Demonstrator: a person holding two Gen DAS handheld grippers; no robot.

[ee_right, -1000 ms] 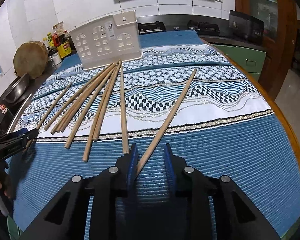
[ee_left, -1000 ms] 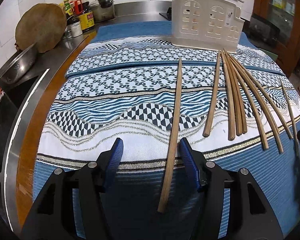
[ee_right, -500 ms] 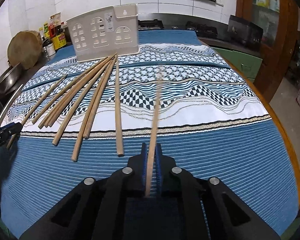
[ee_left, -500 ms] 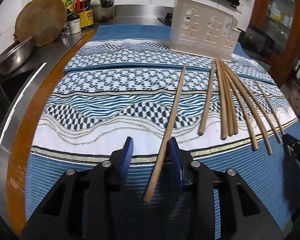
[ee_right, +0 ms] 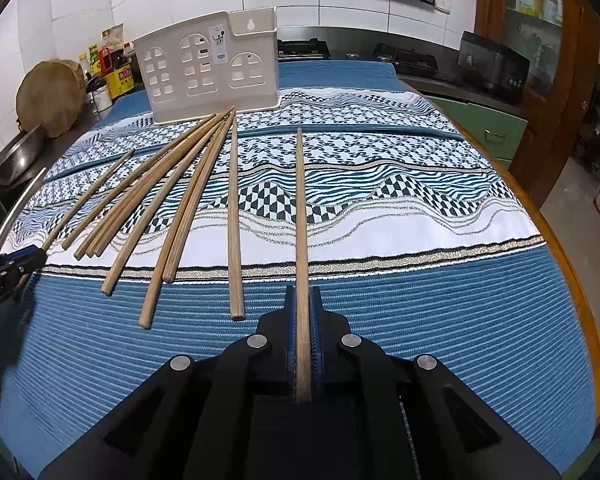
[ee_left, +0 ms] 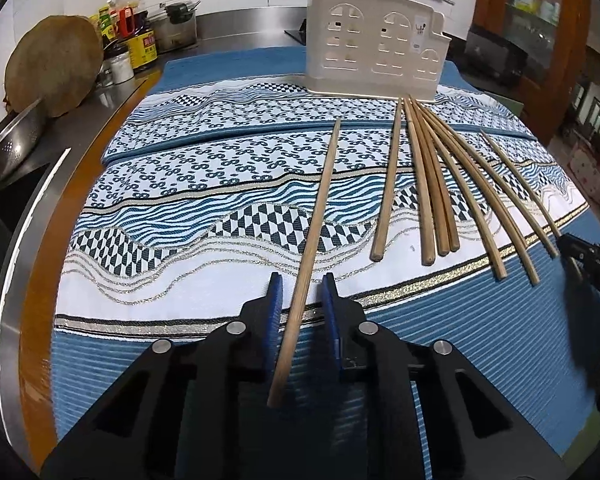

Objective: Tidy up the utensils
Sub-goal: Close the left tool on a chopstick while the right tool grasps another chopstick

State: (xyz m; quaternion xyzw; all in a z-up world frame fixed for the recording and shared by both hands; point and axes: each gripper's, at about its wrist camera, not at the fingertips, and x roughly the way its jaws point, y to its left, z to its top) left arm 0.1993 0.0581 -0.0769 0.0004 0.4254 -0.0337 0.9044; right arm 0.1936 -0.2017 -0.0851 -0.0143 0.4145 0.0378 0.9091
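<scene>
Between the clenched right gripper (ee_right: 303, 312) pads, a chopstick (ee_right: 301, 216) hides its near end; left gripper (ee_left: 300, 300) closing, chopstick (ee_left: 312, 240) not yet pressed.

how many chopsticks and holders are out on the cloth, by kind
wooden chopsticks: 9
cream utensil holder: 1
total: 10

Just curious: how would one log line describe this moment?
left tool: jaws just closing around leftmost chopstick, not yet gripping | right tool: shut on rightmost chopstick
</scene>
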